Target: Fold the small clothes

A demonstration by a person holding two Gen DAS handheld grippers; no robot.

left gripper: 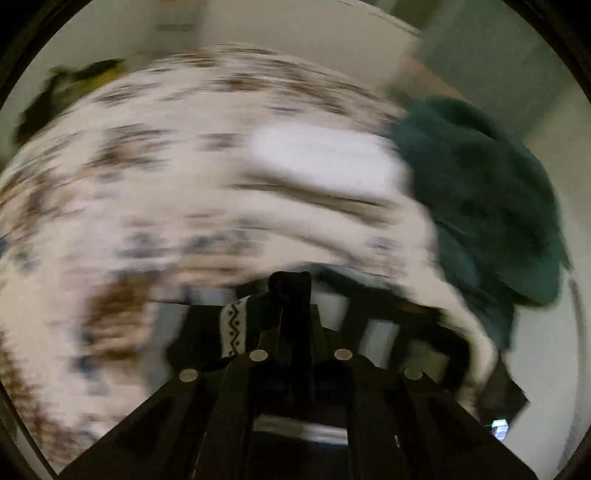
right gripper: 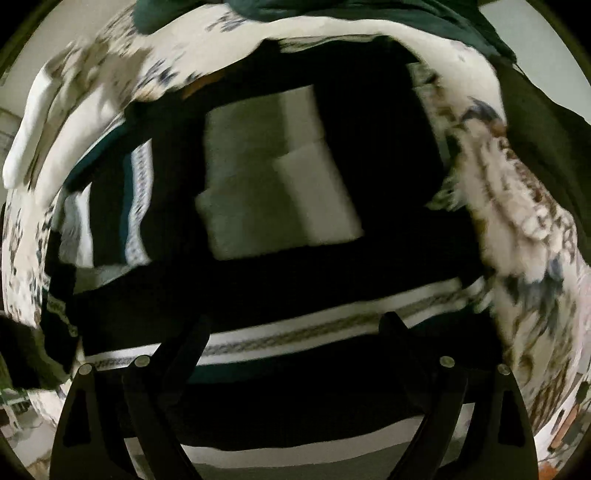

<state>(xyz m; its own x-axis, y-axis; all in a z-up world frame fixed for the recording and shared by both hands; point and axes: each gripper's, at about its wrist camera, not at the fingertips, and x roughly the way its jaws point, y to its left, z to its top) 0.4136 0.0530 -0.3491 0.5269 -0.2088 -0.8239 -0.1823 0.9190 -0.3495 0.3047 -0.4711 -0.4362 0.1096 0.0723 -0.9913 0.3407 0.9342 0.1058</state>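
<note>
My left gripper (left gripper: 290, 284) is shut on a dark garment with a white zigzag-patterned band (left gripper: 234, 326), held up over the bed; the view is blurred by motion. In the right wrist view the same dark garment (right gripper: 384, 155) with white patterned bands (right gripper: 295, 338) lies spread on the floral bedspread (right gripper: 524, 229). A folded pale cloth (right gripper: 273, 177) rests on top of it. My right gripper (right gripper: 295, 325) is open, its fingers (right gripper: 188, 339) wide apart just above the garment's near banded edge.
A dark green garment (left gripper: 491, 192) lies heaped on the floral bedspread (left gripper: 147, 192) at the right, also along the top of the right wrist view (right gripper: 332, 11). A dark olive item (left gripper: 74, 81) sits at the far left. Pale walls lie beyond.
</note>
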